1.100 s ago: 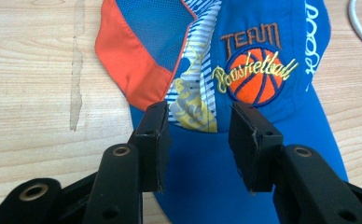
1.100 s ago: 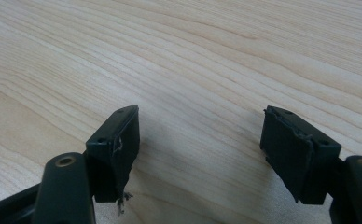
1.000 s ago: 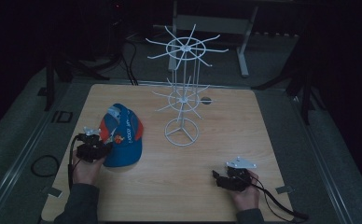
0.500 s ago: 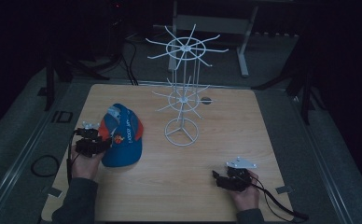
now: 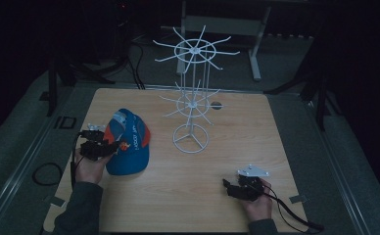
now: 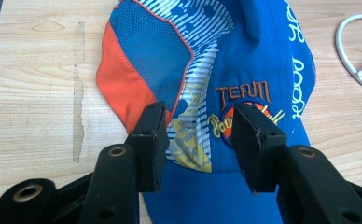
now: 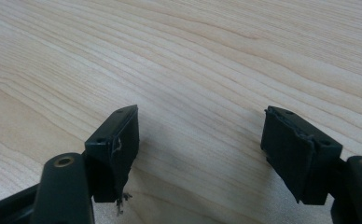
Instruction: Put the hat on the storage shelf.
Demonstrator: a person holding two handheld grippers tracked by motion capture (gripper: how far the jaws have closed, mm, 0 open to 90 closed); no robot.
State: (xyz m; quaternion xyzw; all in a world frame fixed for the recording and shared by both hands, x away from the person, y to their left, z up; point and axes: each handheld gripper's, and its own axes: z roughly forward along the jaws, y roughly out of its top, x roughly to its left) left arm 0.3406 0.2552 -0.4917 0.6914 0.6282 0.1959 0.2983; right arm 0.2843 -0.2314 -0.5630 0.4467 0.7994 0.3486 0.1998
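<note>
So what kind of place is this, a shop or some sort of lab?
Most likely a lab or test setup, not a shop. A bare wooden table stands alone in a dark room, holding just a white wire display rack and a blue cap, with cables on the floor around it.

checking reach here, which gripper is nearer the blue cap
Left. The left gripper is right at the blue cap, its open jaws straddling the crown's side panel near the brim. The right gripper rests on bare table well across from the cap, jaws open over wood.
</note>
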